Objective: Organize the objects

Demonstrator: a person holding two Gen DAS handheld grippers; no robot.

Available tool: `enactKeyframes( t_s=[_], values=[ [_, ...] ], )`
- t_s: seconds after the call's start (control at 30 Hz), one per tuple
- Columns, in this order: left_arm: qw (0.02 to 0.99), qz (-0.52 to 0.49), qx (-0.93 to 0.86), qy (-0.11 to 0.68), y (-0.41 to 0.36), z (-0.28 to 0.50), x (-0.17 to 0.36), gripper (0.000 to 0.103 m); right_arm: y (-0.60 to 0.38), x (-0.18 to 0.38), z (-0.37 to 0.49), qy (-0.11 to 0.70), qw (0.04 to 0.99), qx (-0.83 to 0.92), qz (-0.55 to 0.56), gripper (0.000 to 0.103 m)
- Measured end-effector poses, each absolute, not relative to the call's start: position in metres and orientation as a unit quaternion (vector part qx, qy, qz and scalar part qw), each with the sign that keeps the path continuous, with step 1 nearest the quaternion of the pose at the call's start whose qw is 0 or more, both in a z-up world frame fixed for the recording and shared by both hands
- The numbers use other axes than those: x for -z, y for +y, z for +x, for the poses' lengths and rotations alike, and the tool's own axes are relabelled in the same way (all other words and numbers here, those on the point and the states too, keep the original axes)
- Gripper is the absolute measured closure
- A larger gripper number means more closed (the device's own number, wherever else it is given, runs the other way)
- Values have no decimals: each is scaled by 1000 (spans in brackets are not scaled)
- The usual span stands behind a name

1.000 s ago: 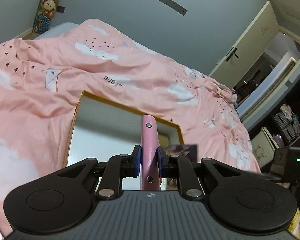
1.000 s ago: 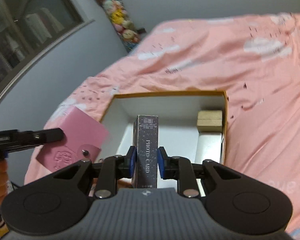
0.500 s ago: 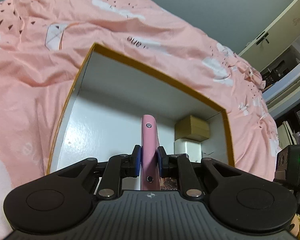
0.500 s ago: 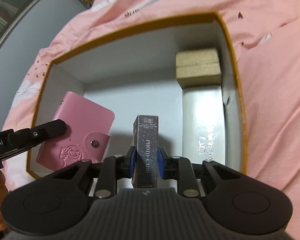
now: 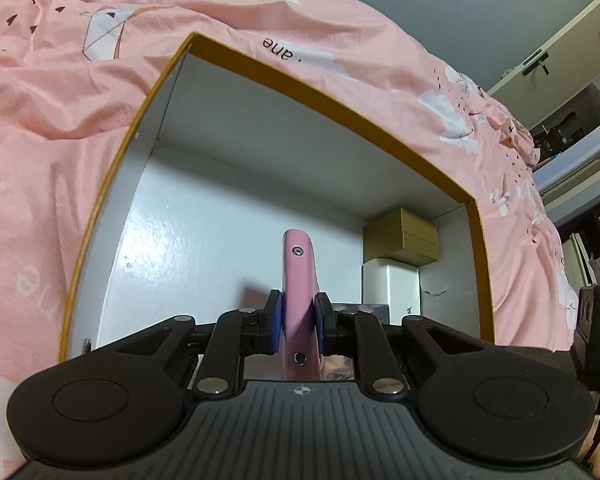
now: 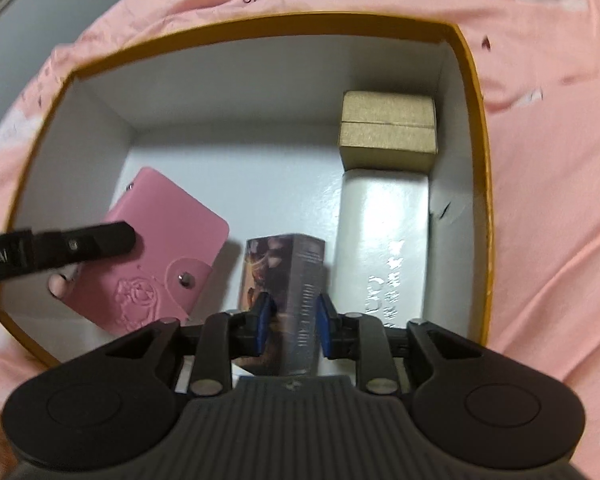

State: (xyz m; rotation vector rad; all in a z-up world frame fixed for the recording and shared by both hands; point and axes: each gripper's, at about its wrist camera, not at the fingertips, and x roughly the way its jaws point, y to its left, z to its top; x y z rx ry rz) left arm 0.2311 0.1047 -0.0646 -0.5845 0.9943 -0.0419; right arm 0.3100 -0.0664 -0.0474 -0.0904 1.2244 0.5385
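Note:
My left gripper (image 5: 298,322) is shut on a pink card wallet (image 5: 298,276), held on edge low inside a white storage box with a mustard rim (image 5: 320,94). In the right wrist view the wallet (image 6: 164,256) hangs at the box's left, a left finger (image 6: 96,242) across it. My right gripper (image 6: 293,326) has its jaws around a dark photo card box (image 6: 288,280), which tilts inside the storage box (image 6: 470,92); the jaws look slightly parted from it, and the frame is blurred.
A brown cardboard box (image 6: 388,134) and a long white box (image 6: 384,248) lie along the storage box's right wall; both show in the left wrist view (image 5: 400,236). Pink cloud-print bedding (image 5: 60,92) surrounds the box. A door (image 5: 560,52) stands far right.
Both grippers have moved forward and down into the storage box. The pink wallet went from outside the left wall to inside. The photo card box has tilted and the right jaws have widened.

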Motion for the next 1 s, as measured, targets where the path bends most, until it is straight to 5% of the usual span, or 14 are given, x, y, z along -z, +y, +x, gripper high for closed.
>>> enactKeyframes(
  t_s=[0.3, 1.0],
  values=[
    [836, -262, 23, 482, 102, 233, 73, 84, -68, 51, 310, 568, 779, -254, -81, 87],
    [857, -123, -30, 499, 96, 231, 47, 78, -32, 42, 302, 543, 759, -352, -73, 83]
  ],
)
